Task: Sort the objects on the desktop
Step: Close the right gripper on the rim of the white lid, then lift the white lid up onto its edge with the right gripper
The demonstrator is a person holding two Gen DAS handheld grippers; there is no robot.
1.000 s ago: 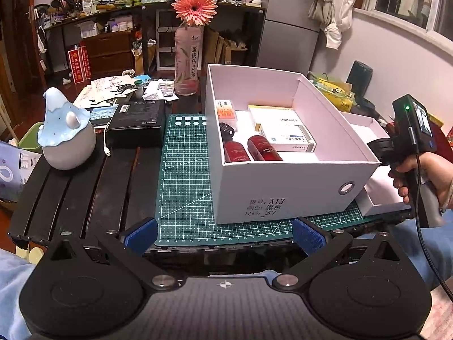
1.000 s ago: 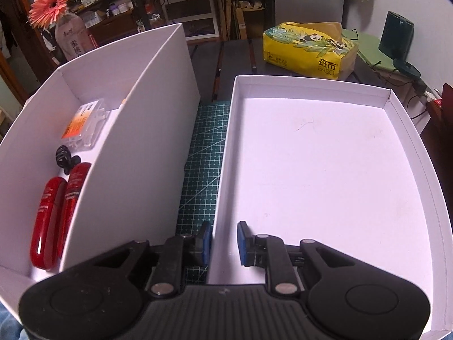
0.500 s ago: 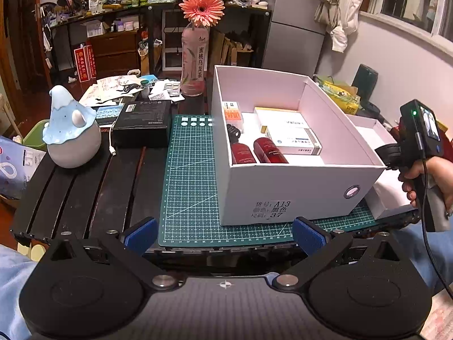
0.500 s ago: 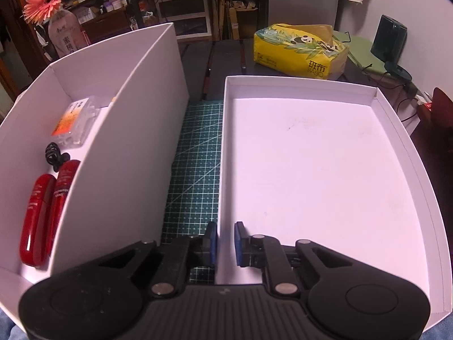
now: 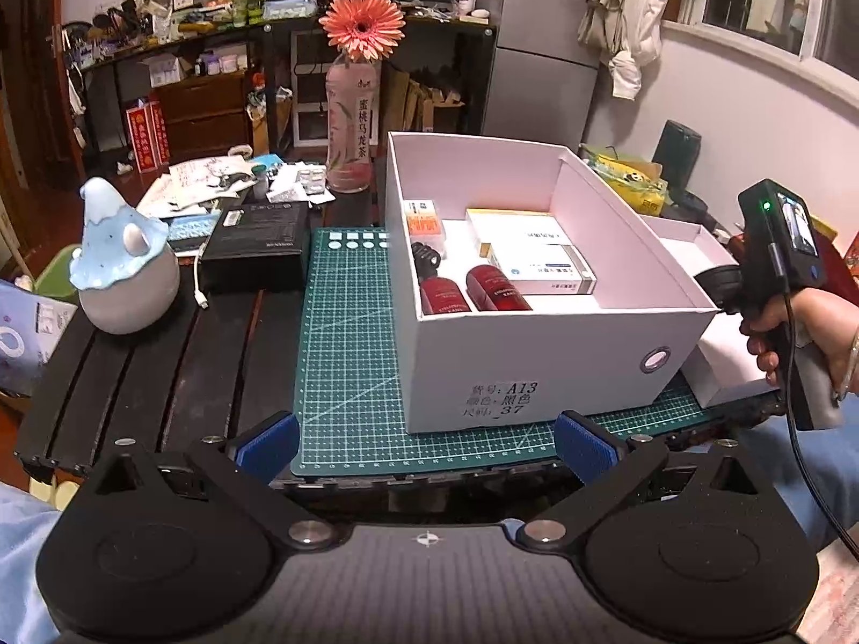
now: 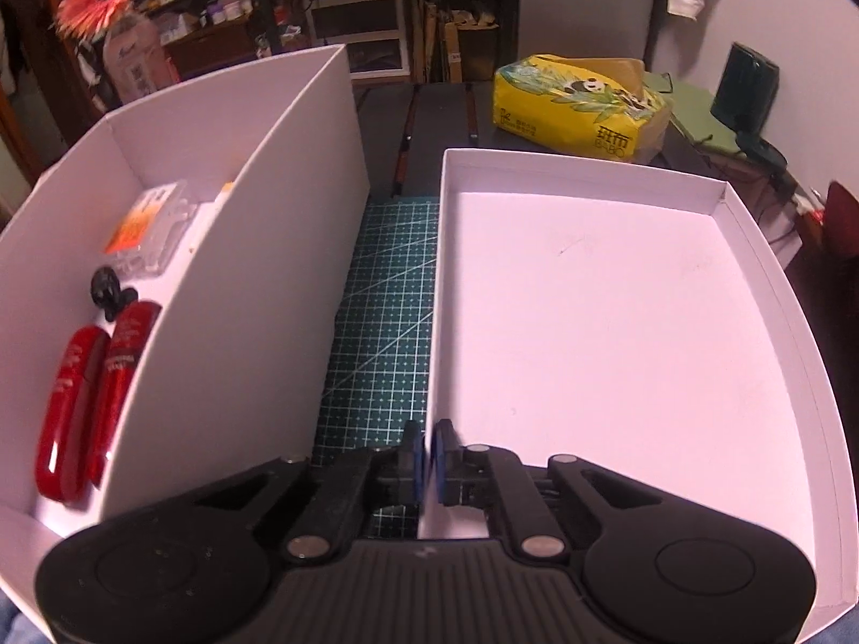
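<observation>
Matt white cardboard on the shoe box (image 5: 537,365) and its lid (image 6: 617,322). Glossy red plastic on two bottles (image 6: 80,397), shiny printed film around the tissue pack (image 6: 580,102). Glazed ceramic on the mountain-shaped ornament (image 5: 126,268); matt gridded rubber across the cutting mat (image 5: 349,333).

A strip of green cutting mat (image 6: 376,333) is lying open between the tall white box (image 6: 257,268) at 9 o'clock and the shallow lid (image 6: 617,333) at 3 o'clock, though the lid's near wall is filling the right hand-held gripper (image 6: 428,461). In the left view, bare mat and dark tabletop (image 5: 177,365) are lying free at 11 o'clock, with a ceramic ornament (image 5: 126,263) and black box (image 5: 257,239) standing beyond.
</observation>
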